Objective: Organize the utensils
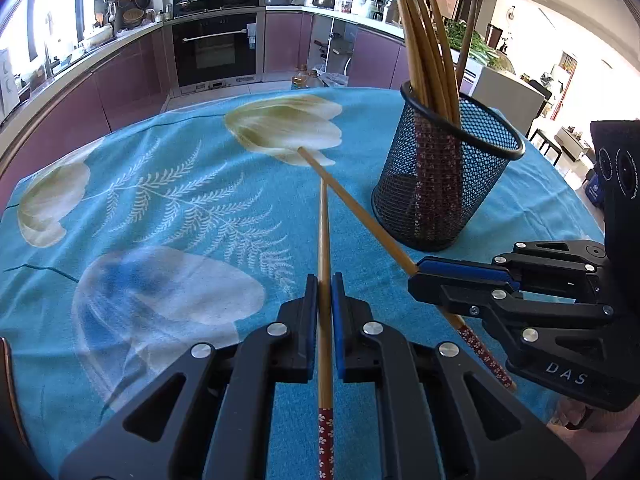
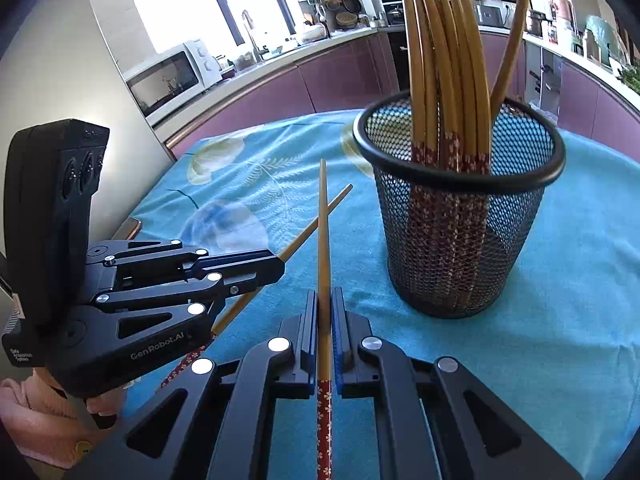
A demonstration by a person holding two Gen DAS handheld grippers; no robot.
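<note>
Each gripper is shut on one bamboo chopstick with a red flowered end. My left gripper (image 1: 325,284) holds its chopstick (image 1: 324,240) pointing forward over the table; this gripper shows in the right wrist view (image 2: 276,266). My right gripper (image 2: 325,300) holds the other chopstick (image 2: 323,232); it shows in the left wrist view (image 1: 416,276), its chopstick (image 1: 352,204) crossing the first. A black mesh holder (image 1: 444,184) with several chopsticks stands upright on the table, ahead and to the right (image 2: 460,216).
The table carries a blue cloth with white tulips (image 1: 168,208). A phone-like object (image 2: 130,227) lies near the table's left edge. Purple kitchen cabinets, an oven (image 1: 218,50) and a microwave (image 2: 168,76) lie beyond.
</note>
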